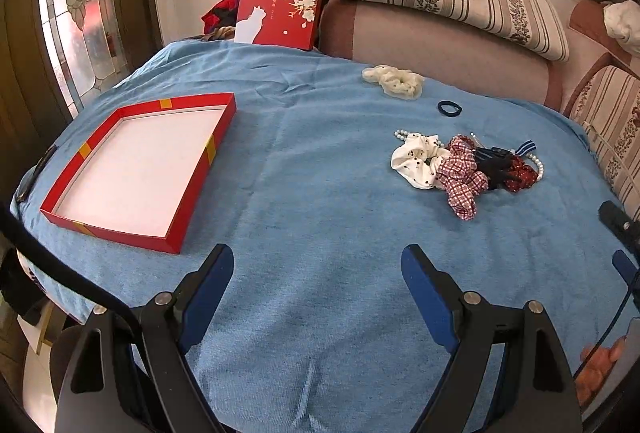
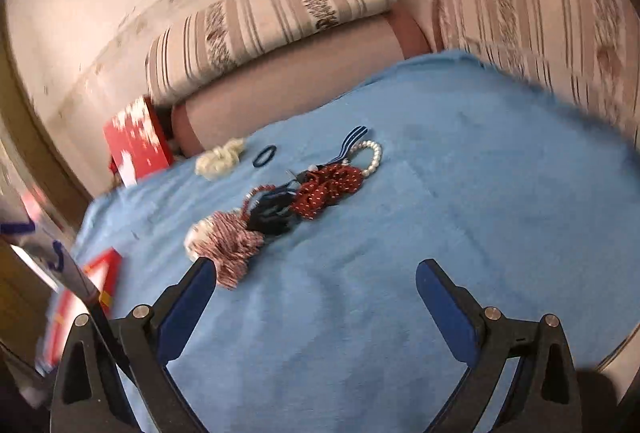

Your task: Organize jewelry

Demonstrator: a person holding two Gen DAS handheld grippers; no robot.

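the red tray (image 1: pixel 136 169), a shallow open box with a pale pink floor and yellow tape marks on its walls, lies flat on the blue cloth (image 1: pixel 312 193) and serves as the landmark here. it holds nothing that shows. well to the right of the tray, across a bare stretch of cloth, sits the jewelry pile (image 1: pixel 468 165): a white dotted scrunchie (image 1: pixel 416 163) nearest the tray, a red-and-white checked scrunchie (image 1: pixel 462 175) touching it on the far side from the tray, then a dark scrunchie (image 1: pixel 494 165) and a red dotted scrunchie (image 1: pixel 520 171), with a pearl strand (image 1: pixel 538 163) curling around the far end and a striped blue ribbon (image 1: pixel 524 146) poking up behind. farther from the tray than the pile's near edge and back toward the sofa, a small dark hair tie (image 1: pixel 449 108) lies alone, and a cream scrunchie (image 1: pixel 394 81) lies beyond it, apart from the others. behind the tray, at the cloth's back edge, a red lid with white blossoms and a cat shape (image 1: pixel 278 9) stands upright against the sofa (image 1: pixel 440 45).

the left gripper (image 1: pixel 318 273) hangs over bare cloth just right of the tray's near corner, its blue-padded jaws spread wide with nothing between them. the right gripper (image 2: pixel 312 273) is on the pile's side, far from the tray; its jaws are also spread and empty, with the left finger's tip just beside the checked scrunchie in a blurred view, and whether they touch i cannot tell.
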